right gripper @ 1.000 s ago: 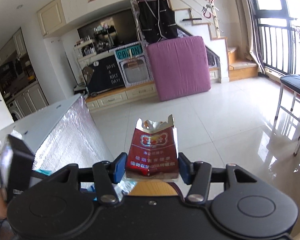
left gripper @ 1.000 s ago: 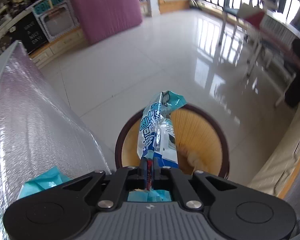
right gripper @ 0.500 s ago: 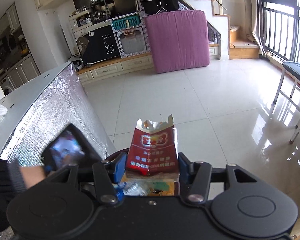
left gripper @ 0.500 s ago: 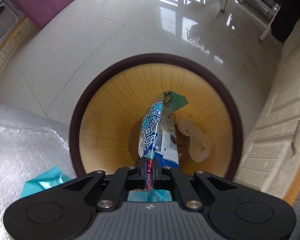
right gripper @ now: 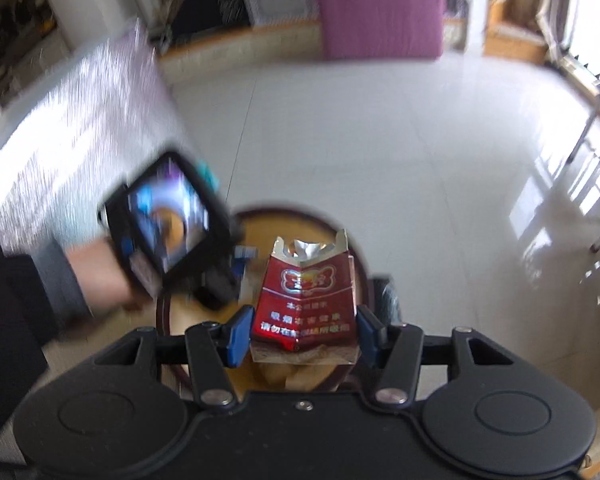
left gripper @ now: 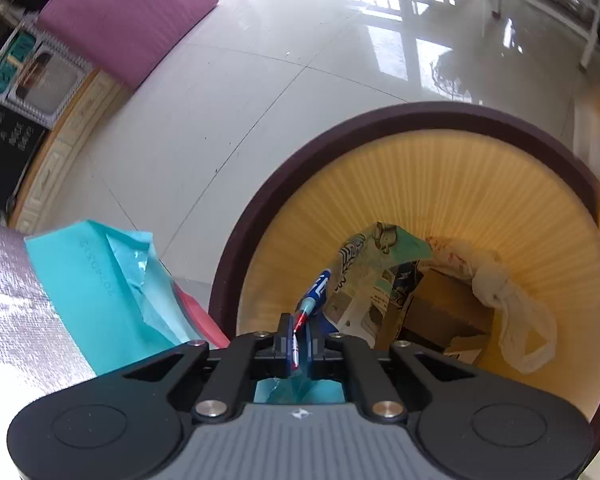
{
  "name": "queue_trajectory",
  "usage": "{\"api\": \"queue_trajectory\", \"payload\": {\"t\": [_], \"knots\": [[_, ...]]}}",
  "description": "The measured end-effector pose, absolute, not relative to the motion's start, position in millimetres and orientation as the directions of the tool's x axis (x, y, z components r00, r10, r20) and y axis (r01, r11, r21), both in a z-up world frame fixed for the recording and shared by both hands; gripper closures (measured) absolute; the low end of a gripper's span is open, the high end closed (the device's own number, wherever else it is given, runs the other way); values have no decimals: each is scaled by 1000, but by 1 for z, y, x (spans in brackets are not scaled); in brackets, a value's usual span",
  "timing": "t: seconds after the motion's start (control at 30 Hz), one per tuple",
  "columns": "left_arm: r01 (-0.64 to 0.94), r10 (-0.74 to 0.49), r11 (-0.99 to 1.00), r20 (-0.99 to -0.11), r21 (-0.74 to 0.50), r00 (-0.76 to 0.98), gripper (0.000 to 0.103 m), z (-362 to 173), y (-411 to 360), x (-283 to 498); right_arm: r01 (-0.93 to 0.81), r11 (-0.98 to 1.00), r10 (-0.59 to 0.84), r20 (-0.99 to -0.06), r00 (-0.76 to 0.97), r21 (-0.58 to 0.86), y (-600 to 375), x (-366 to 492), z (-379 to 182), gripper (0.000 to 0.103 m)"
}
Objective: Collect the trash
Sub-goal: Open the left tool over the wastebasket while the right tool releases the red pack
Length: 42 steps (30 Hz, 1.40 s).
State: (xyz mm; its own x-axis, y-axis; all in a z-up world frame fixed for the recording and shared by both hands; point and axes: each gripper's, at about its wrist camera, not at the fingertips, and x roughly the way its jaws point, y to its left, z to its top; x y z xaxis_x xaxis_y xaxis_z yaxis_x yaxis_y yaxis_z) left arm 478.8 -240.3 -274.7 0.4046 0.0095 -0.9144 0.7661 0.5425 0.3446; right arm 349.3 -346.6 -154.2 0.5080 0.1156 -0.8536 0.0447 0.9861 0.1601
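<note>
Left gripper (left gripper: 296,334) clamped on thin blue-and-white plastic snack wrapper (left gripper: 352,280) hanging inside round yellow ribbed waste bin with dark brown rim (left gripper: 480,184); right gripper (right gripper: 303,330) clamped on torn red cigarette pack (right gripper: 305,300) above the bin, beside silver foil-covered table (left gripper: 8,312).

Left tongs (left gripper: 297,339) pinch a wrapper (left gripper: 354,280) over the bin (left gripper: 260,216).

Black tool (right gripper: 303,330), blue pads (right gripper: 240,334), silver screws.
</note>
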Motion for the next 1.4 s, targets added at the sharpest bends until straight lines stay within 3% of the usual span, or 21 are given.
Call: {"api": "queue_trajectory", "payload": {"t": [0.23,0.27,0.3,0.33,0.57,0.63,0.67,0.7,0.73,0.77,0.87,0.93,1.07,1.17,1.23,1.27,1.3,1.4], "knots": [[742,-28,620,-938,256,347,96,-275,-229,489,-67,971,238,-881,410,231,-318,371,-198,46],[742,-26,620,-938,256,346,96,-276,-229,490,-52,966,252,-877,410,253,-319,372,-204,40],[743,-25,617,-938,258,346,96,-277,-230,490,-38,962,263,-880,396,271,-322,372,-210,25],[744,-26,617,-938,258,346,96,-278,-230,490,-37,962,263,-887,380,270,-323,371,-214,21],[774,-60,585,-939,242,339,96,-286,-235,486,-21,975,212,-908,362,220,-316,368,-216,22],[783,-54,570,-940,249,338,91,-291,-237,484,-23,977,208,-911,356,214,-314,370,-214,22],[786,-54,567,-941,246,333,81,-292,-237,484,-26,977,208,-911,355,213,-313,370,-215,22],[787,-53,570,-945,237,323,59,-293,-236,485,-28,977,208,-912,354,212,-312,370,-215,23],[781,-48,579,-947,233,317,46,-293,-236,486,-30,976,210,-912,353,214,-310,375,-213,23],[771,-47,593,-946,232,320,26,-291,-235,487,-30,976,213,-911,354,217,-310,376,-213,23],[759,-88,621,-945,195,315,20,-282,-233,486,-23,974,219,-907,359,226,-320,376,-212,23],[736,-99,657,-949,164,301,11,-276,-231,488,-21,972,226,-902,368,235,-329,373,-208,23],[710,-142,696,-949,106,281,2,-265,-225,485,-23,973,220,-901,375,228,-333,367,-208,7],[684,-157,725,-949,77,273,6,-256,-221,482,-26,976,208,-900,384,215,-332,365,-208,7],[652,-156,757,-960,37,235,45,-254,-217,485,-21,977,203,-898,390,212,-333,364,-207,7],[619,-140,785,-969,17,204,72,-257,-214,488,-18,977,200,-897,393,211,-334,364,-206,7],[591,-124,807,-976,5,178,89,-260,-212,489,-16,977,200,-896,397,211,-334,364,-204,7],[609,-75,792,-985,34,153,90,-275,-211,485,-15,976,204,-890,408,217,-335,364,-200,7]]}}
